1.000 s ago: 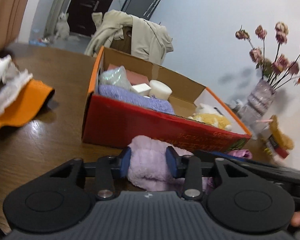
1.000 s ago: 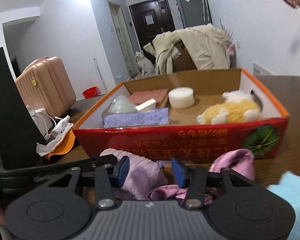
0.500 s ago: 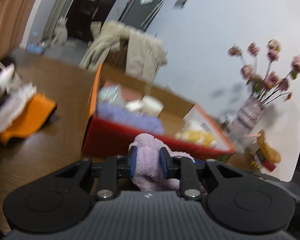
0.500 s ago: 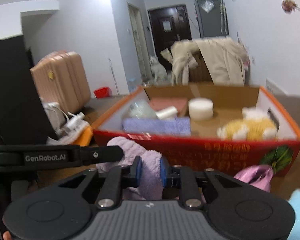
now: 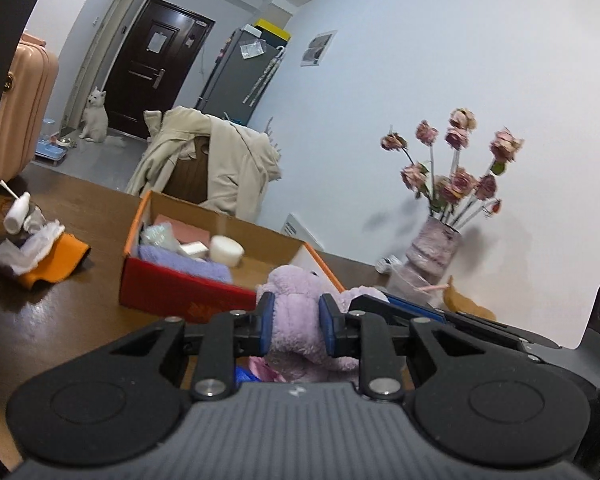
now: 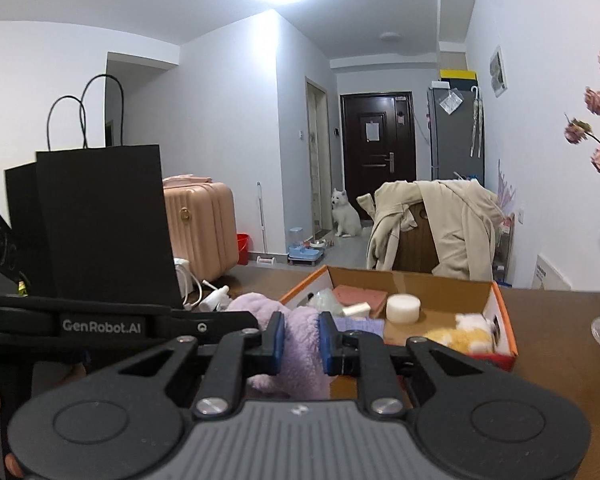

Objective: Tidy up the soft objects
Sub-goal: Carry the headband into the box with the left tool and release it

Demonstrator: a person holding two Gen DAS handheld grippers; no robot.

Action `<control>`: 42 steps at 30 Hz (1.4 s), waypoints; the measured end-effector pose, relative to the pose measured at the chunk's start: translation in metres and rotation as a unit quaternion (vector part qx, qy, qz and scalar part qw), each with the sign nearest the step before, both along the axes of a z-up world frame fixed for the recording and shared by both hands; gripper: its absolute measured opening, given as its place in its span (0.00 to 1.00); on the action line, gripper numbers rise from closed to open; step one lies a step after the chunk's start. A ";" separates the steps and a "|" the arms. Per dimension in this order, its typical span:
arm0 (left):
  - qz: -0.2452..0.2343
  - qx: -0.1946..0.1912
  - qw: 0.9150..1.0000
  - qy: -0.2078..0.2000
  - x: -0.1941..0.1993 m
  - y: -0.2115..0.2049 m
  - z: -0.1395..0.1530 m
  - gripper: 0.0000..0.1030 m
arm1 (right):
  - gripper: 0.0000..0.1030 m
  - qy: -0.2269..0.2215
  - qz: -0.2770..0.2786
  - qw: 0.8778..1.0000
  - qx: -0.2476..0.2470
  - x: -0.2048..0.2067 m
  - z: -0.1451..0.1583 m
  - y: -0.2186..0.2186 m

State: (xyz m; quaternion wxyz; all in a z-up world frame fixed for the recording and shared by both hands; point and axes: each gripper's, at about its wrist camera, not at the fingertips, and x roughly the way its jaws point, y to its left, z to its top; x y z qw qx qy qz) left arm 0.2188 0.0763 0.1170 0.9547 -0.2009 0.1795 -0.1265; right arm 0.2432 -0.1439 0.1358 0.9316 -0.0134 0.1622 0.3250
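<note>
Both grippers are shut on one lilac plush toy. My left gripper (image 5: 296, 326) pinches the toy (image 5: 300, 300) and holds it above the table, in front of the red cardboard box (image 5: 180, 286). My right gripper (image 6: 299, 338) grips the same toy (image 6: 300, 344) from the other side, near the box (image 6: 500, 320). The box holds a purple towel (image 5: 184, 262), a white round sponge (image 6: 403, 308), a pink block (image 6: 360, 294) and a yellow-white plush (image 6: 460, 334).
A black paper bag (image 6: 96, 224) stands at the left. An orange and white cloth pile (image 5: 40, 256) lies on the wooden table (image 5: 60, 320). A vase of dried roses (image 5: 436, 252) stands at the right. A chair with a beige coat (image 6: 440, 232) is behind the box.
Both grippers closed on the lilac plush and lifted it from the table in front of the box. The box now looks lower and farther away in both views.
</note>
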 end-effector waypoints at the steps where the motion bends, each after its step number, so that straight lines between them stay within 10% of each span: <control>1: -0.003 0.002 1.000 0.001 -0.003 -0.004 0.000 0.23 | 0.17 0.002 -0.002 1.000 0.001 -0.004 0.000 -0.005; 13: -0.029 0.030 0.999 -0.010 0.038 -0.036 0.021 0.23 | 0.17 -0.016 -0.023 1.000 0.009 0.011 0.011 -0.036; 26: -0.043 0.009 0.995 0.087 0.279 -0.055 0.034 0.24 | 0.16 0.039 -0.067 0.997 -0.001 0.246 0.033 -0.044; 34: -0.026 -0.015 0.982 0.187 0.392 -0.053 -0.035 0.25 | 0.14 0.128 -0.114 0.984 -0.041 0.370 -0.027 -0.029; 42: 0.000 -0.005 0.984 0.179 0.374 -0.029 -0.048 0.39 | 0.21 0.164 -0.122 0.970 -0.135 0.398 -0.082 0.003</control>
